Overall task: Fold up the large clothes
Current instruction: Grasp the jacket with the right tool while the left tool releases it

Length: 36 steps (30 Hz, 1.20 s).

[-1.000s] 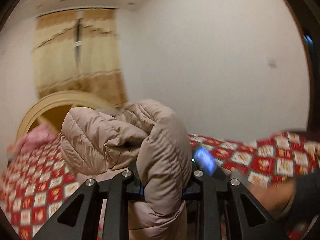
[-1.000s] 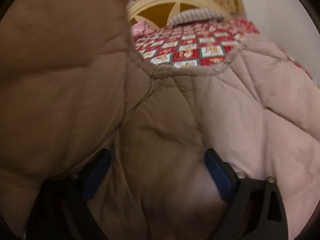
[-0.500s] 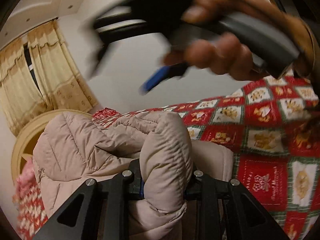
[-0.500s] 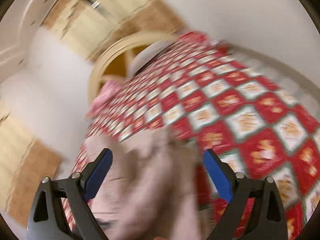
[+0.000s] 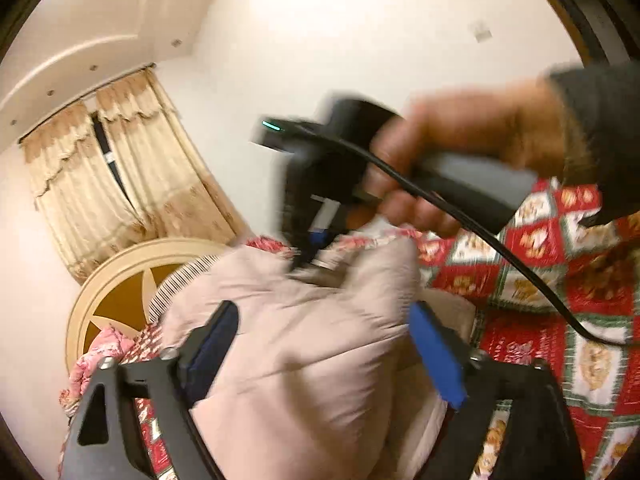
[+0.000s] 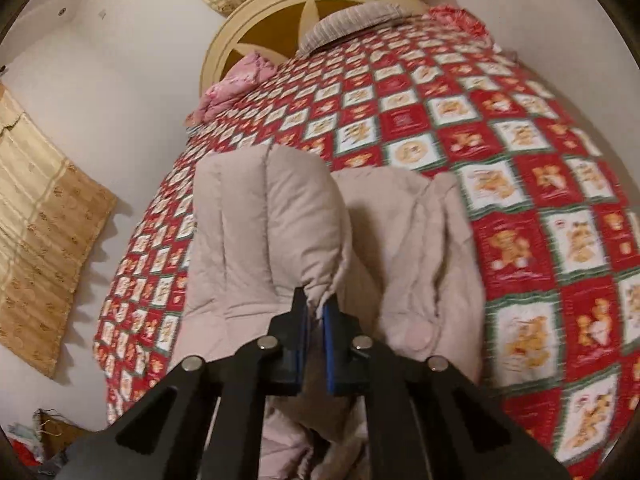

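We have the beige puffer jacket (image 6: 272, 240) bunched on the red patchwork bed (image 6: 520, 208), its long axis running from near us toward the far headboard. Our right claw (image 6: 316, 320) is pinched tight on a near edge of the raised fold. Our left claw (image 5: 320, 344) is opening wide, padded fabric bulging between its pads, ungripped. No containers here.

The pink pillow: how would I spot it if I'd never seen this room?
Start at the bed with its red, white and green patchwork quilt and follow it to the round cream headboard. The pink pillow lies at the headboard's foot, on the bed's left corner in the right wrist view. It is rumpled pink cloth; the striped pillow beside it is grey.
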### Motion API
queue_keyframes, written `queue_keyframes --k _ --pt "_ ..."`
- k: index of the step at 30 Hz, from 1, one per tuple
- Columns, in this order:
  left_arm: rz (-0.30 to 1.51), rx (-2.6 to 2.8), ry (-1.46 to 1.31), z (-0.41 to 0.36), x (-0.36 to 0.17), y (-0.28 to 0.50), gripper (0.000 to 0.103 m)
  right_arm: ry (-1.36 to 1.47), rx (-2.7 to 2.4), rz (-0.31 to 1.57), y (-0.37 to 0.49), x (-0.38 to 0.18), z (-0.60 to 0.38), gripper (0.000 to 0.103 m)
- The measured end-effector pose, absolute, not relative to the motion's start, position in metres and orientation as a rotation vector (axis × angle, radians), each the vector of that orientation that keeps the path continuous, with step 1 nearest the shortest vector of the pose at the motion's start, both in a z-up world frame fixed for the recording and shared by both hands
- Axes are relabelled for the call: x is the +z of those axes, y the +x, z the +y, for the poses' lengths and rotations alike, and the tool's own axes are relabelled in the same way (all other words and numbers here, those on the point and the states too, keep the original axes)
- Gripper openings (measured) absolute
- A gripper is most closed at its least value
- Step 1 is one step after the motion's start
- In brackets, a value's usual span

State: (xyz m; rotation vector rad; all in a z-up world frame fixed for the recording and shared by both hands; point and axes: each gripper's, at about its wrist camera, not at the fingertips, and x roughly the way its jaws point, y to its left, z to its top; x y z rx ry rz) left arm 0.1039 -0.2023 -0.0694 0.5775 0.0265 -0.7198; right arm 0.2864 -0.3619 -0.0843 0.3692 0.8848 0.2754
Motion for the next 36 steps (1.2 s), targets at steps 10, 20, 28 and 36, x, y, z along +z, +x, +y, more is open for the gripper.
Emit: queue_keyframes --k 10,20,28,36 --pt "0.338 -0.568 0.248 -0.16 -0.049 0.273 0.095 0.411 0.152 0.856 0.269 -0.11 -0.411 0.008" --pt "0.292 -0.645 0.32 -0.206 -0.083 0.256 0.095 0.41 0.317 0.717 0.299 -0.053 -0.359 0.086" --pt "0.136 -0.527 0.313 -0.165 -0.029 0.239 0.095 0.33 0.272 0.808 0.306 -0.085 -0.342 0.011" --pt "0.437 -0.464 0.495 -0.242 -0.083 0.313 0.095 0.363 -0.015 0.866 0.294 -0.123 -0.4 0.021"
